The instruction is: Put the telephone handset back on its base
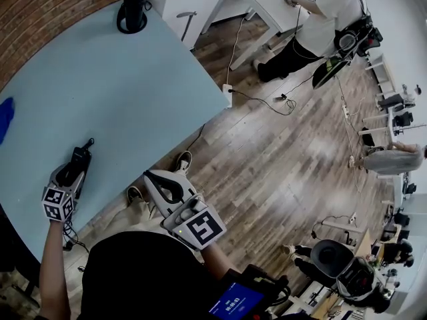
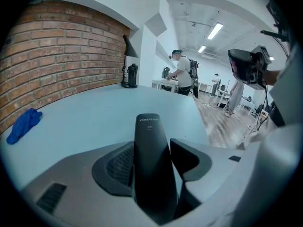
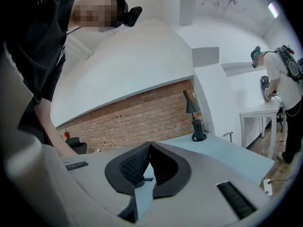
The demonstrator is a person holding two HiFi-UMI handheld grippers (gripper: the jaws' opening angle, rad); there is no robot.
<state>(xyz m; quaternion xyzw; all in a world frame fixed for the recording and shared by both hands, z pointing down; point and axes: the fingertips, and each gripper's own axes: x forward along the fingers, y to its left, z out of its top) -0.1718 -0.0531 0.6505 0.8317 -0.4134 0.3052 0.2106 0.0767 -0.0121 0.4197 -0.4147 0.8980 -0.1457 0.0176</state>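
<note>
A black telephone handset (image 2: 149,131) sticks forward from between the jaws of my left gripper (image 2: 154,162), which is shut on it. In the head view that left gripper (image 1: 75,169) hovers over the near left part of the light blue table (image 1: 133,92), with the handset (image 1: 84,152) pointing toward the table's middle. My right gripper (image 1: 153,177) hangs just off the table's near edge, over the wooden floor. Its jaws (image 3: 149,148) are shut with their pads touching and nothing held. No telephone base shows in any view.
A black desk lamp (image 1: 132,12) stands at the table's far corner, also seen as lamp (image 2: 129,74). A blue cloth (image 2: 23,124) lies at the table's left by the brick wall. A person (image 1: 320,19) works at a white desk beyond; cables cross the floor (image 1: 267,102).
</note>
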